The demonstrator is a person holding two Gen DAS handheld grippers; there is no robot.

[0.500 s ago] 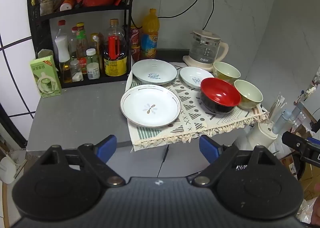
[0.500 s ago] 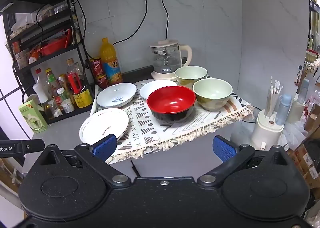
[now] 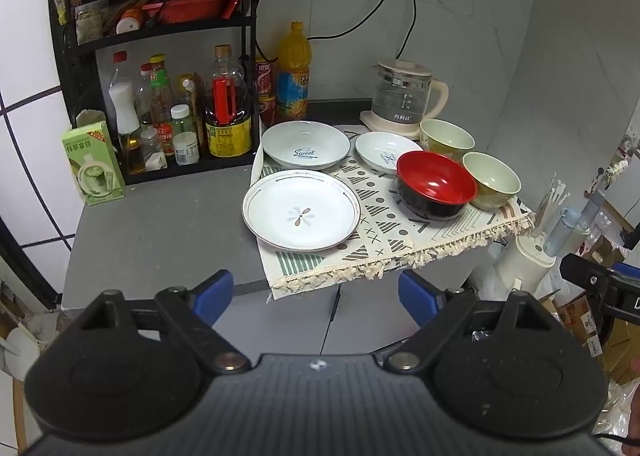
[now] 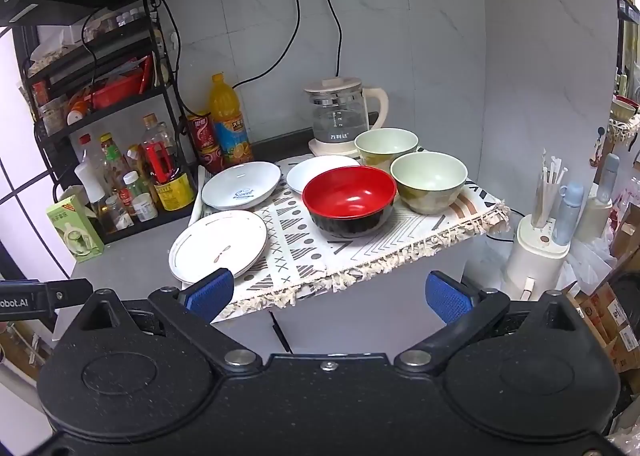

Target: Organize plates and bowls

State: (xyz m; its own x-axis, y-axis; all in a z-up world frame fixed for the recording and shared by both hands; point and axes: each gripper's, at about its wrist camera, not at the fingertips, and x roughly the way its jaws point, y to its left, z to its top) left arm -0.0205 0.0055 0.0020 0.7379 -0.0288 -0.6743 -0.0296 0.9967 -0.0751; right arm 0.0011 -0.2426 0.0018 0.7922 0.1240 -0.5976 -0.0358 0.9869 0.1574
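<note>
On a patterned cloth (image 3: 400, 240) (image 4: 360, 252) lie a white flower plate (image 3: 301, 210) (image 4: 218, 246), a "Sweet" plate (image 3: 306, 145) (image 4: 241, 185) and a small white plate (image 3: 384, 150) (image 4: 308, 174). A red-and-black bowl (image 3: 436, 182) (image 4: 349, 200) stands beside two pale green bowls (image 3: 491, 178) (image 4: 429, 181), the other further back (image 3: 447, 136) (image 4: 386, 146). My left gripper (image 3: 316, 298) is open and empty, held short of the counter's front edge. My right gripper (image 4: 328, 296) is open and empty, also in front of the cloth's fringe.
A black rack with bottles (image 3: 176, 116) (image 4: 132, 176) stands at the back left, a green carton (image 3: 93, 164) (image 4: 76, 228) beside it. A glass kettle (image 3: 406, 98) (image 4: 342, 120) and orange drink bottle (image 3: 294, 68) (image 4: 228, 120) are at the back. A white holder (image 4: 538, 252) stands right of the counter.
Both views have shifted only slightly; the dishes sit where they were and both grippers stay open.
</note>
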